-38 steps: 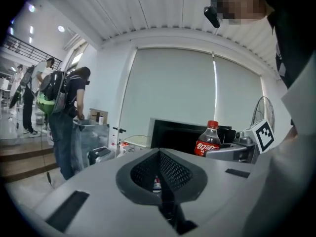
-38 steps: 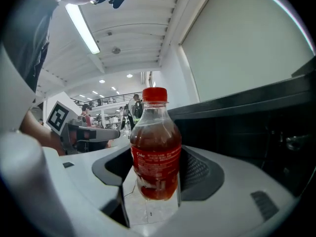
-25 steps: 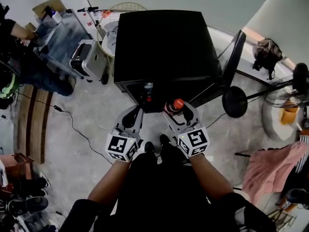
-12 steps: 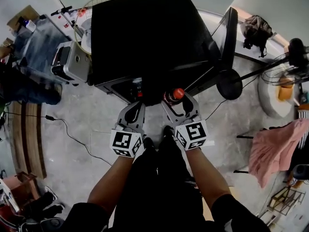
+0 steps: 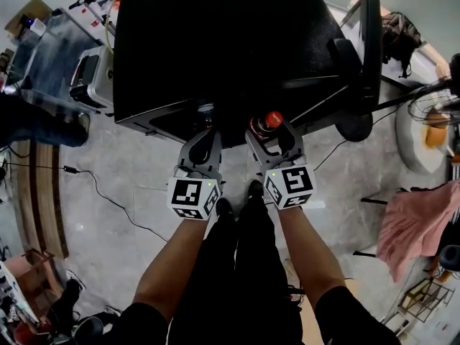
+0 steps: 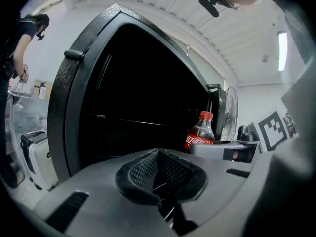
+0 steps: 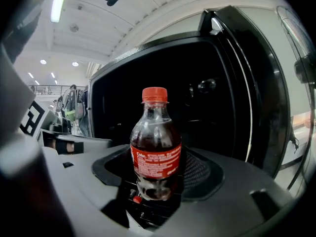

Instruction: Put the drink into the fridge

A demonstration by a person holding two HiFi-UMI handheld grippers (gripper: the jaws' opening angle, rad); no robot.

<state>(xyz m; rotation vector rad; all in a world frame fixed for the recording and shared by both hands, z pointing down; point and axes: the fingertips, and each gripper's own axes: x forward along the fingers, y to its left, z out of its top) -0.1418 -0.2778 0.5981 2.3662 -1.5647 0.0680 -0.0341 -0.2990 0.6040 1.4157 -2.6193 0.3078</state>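
Right gripper [image 7: 157,181] is clamping the bottle [image 7: 155,142] upright near its base; open fridge [image 7: 212,112] is lying straight ahead of the jaws. Left gripper [image 6: 159,177] is hovering alongside, jaws together, holding nothing.

Head view steeply down; both gripper views close, toward fridge [image 5: 215,42].

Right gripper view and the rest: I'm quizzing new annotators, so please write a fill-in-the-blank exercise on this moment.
The right gripper is shut on a cola bottle whose cap is ____.
The left gripper has its jaws together and holds ____.
The black fridge has its door ____.
Missing words: red; nothing; open.
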